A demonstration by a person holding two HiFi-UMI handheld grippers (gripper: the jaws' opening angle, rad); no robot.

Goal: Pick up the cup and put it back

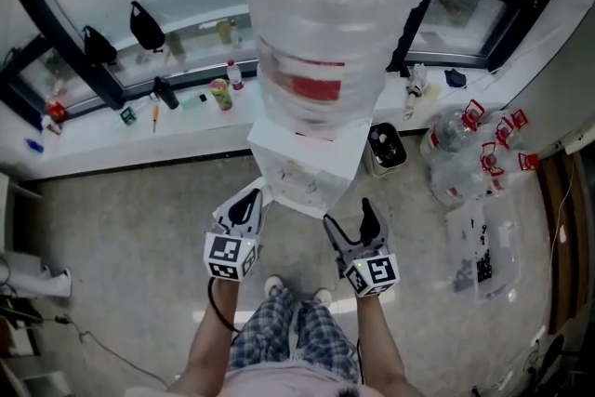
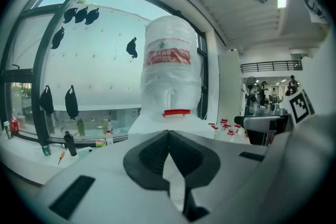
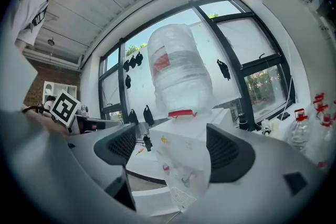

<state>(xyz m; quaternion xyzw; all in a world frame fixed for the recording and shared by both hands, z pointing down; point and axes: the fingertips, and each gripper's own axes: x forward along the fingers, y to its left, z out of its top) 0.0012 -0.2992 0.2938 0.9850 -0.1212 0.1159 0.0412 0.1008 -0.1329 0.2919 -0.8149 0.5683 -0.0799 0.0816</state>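
- My left gripper (image 2: pixel 167 135) is clenched, its black ribbed pads meeting tip to tip on nothing.
- My right gripper (image 3: pixel 176 149) stands wide apart and empty (crinkled clear film on the dispenser's front shows through the gap).
- Just ahead is a boxy white dispenser (image 1: pixel 311 165), topped by a rounded water bottle (image 1: pixel 325 33) wrapped in cloudy plastic.
- The only cup-like thing, a small green-and-yellow cup (image 1: pixel 220 94), stands upright on the white sill (image 1: pixel 102 139), well left of the dispenser.
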